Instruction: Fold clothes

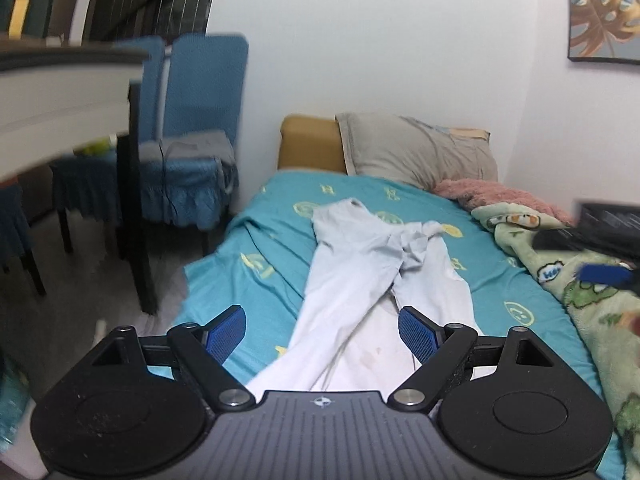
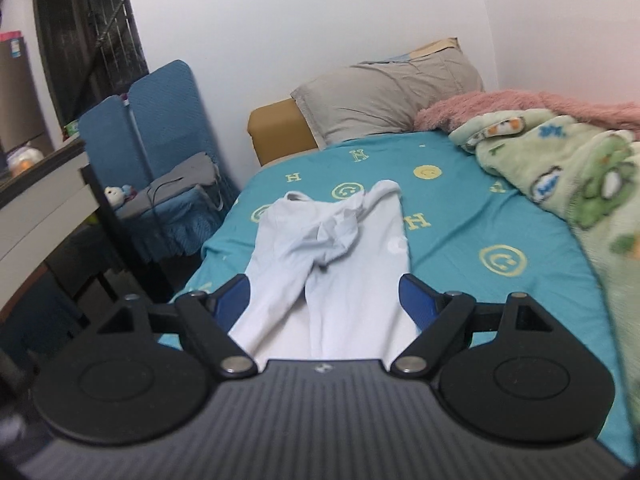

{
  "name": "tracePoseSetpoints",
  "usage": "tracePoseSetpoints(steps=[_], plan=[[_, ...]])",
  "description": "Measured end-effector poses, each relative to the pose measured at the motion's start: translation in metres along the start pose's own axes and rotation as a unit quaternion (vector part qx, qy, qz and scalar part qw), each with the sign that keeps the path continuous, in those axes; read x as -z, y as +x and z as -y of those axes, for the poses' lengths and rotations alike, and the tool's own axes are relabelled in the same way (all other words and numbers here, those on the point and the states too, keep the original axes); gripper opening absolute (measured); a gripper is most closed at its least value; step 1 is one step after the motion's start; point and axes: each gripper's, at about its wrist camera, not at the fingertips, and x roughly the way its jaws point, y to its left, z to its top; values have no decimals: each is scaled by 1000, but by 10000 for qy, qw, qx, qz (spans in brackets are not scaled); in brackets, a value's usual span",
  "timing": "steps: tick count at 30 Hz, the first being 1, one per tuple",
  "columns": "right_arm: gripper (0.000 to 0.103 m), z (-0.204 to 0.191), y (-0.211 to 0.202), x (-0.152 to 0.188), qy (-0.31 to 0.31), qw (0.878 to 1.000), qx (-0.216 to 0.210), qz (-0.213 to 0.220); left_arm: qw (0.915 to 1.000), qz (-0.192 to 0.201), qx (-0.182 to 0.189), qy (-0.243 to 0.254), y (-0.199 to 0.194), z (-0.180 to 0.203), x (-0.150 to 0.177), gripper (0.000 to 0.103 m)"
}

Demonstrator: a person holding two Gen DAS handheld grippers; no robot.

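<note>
The pair of white cotton trousers [image 1: 352,276] lies flat on the teal bed sheet printed with yellow smiley faces and letters [image 1: 492,280], waistband toward the headboard and legs running down toward me. I note bunched, creased cloth at the crotch, and the two legs lie side by side, close together near the cameras. In the right wrist view the same trousers [image 2: 332,264] sit on the left half of the sheet [image 2: 480,216], near that edge of the mattress.

My left gripper [image 1: 322,330] hangs above the trouser legs with its blue-padded fingers spread wide, nothing between them. My right gripper [image 2: 325,300] is likewise spread wide over the lower legs, holding nothing; I cannot tell whether either touches the cloth.

Beyond the garment, a grey-beige pillow [image 2: 384,92] leans at the head of the bed against a mustard-tan padded headboard [image 2: 276,132]. A pink fluffy blanket [image 2: 520,106] lies beside the pillow, and a pale green fleece blanket with cartoon figures [image 2: 560,168] is heaped along the right side of the bed. Left of the bed stand chairs in blue fabric covers [image 1: 200,120], a grey cloth [image 1: 196,146] on one seat. A framed gold-leaf picture [image 1: 604,12] hangs on the white wall.
</note>
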Motion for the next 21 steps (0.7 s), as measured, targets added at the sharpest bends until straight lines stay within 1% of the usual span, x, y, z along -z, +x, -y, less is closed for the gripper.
tracePoseSetpoints(steps=[2,4,6,9,12,13,16,21], plan=[[83,-1,-31,8,-85,10000,-20,33,9999,94,-41,126,-16,7,-1,86],[83,-2,-60,18,-240,9995,-31,198,9996,104,57,245,-30,14,-1,86],[83,-3,-84,29,-395,9986,-26,351,9992,65,139,368,-40,20,3,88],[83,7,-109,45,-350,9979,-33,544,9982,-26,233,559,-52,28,10,88],[83,22,-117,58,-173,9985,37,519,9973,-26,135,724,-59,33,16,88],[83,25,-117,58,-116,9987,38,495,9974,-64,131,701,-60,33,17,88],[83,35,-117,61,52,9991,42,423,9982,-315,214,458,-59,29,20,88],[83,46,-119,65,276,9990,-9,349,9970,-711,228,183,-55,12,20,88]])
